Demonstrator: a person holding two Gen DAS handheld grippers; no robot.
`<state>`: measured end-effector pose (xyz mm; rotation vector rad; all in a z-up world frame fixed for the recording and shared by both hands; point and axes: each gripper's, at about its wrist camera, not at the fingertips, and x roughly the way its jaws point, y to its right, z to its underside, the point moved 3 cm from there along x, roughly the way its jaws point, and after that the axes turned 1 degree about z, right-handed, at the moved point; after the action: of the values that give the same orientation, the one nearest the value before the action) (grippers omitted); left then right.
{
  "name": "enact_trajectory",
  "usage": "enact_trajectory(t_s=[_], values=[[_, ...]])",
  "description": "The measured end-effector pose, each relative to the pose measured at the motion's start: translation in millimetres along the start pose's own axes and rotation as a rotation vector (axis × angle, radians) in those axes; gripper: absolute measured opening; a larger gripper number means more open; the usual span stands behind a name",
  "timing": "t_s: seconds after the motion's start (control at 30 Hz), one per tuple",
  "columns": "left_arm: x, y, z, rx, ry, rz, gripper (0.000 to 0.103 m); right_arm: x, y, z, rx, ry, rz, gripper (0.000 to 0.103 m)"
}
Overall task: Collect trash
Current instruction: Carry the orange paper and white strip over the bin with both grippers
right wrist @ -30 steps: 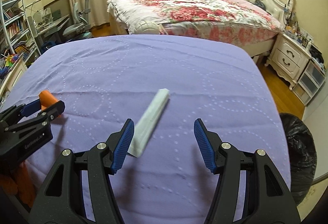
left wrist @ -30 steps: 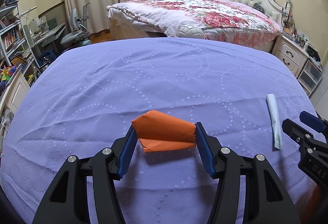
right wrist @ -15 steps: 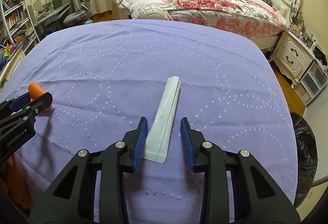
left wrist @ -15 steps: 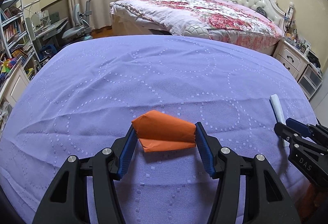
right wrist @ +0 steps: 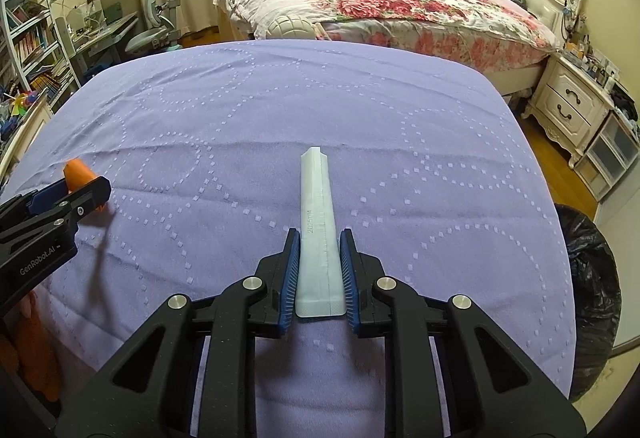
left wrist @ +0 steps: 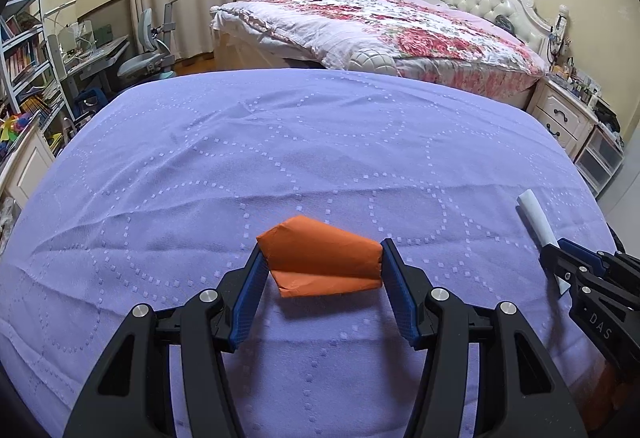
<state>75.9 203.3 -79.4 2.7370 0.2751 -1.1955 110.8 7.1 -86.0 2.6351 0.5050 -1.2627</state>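
In the right wrist view my right gripper [right wrist: 319,276] sits at the bottom centre, its blue pads [right wrist: 291,274] pressed against both long edges of the white wrapper [right wrist: 320,234]; I read it as clamped on the near end; the wrapper's long axis runs straight up the frame, in line with the fingers, its far end lying over the purple bedspread [right wrist: 420,141]. At the right edge of that frame, below the spread's edge, sits the black trash bag [right wrist: 592,278]; I judge that is where the next move goes, rightward, and this hand is the nearer one. In the left wrist view my left gripper [left wrist: 322,274] is closed on the orange paper [left wrist: 320,258] at lower centre, held just above the spread.
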Motion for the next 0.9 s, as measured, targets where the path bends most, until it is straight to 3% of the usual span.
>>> enact_trajectory(t_s=[0.5, 0.9], values=[[-17.8, 50.0, 9.8, 0.055, 0.033, 0.068, 0.056, -38.9, 21.9, 13.3, 0.021, 0.064, 0.027, 0.02], [-29.3, 107.2, 12.6, 0.131, 0.056, 0.137, 0.056, -64.6, 70.0, 32.5, 0.098, 0.102, 0.08, 0.02]])
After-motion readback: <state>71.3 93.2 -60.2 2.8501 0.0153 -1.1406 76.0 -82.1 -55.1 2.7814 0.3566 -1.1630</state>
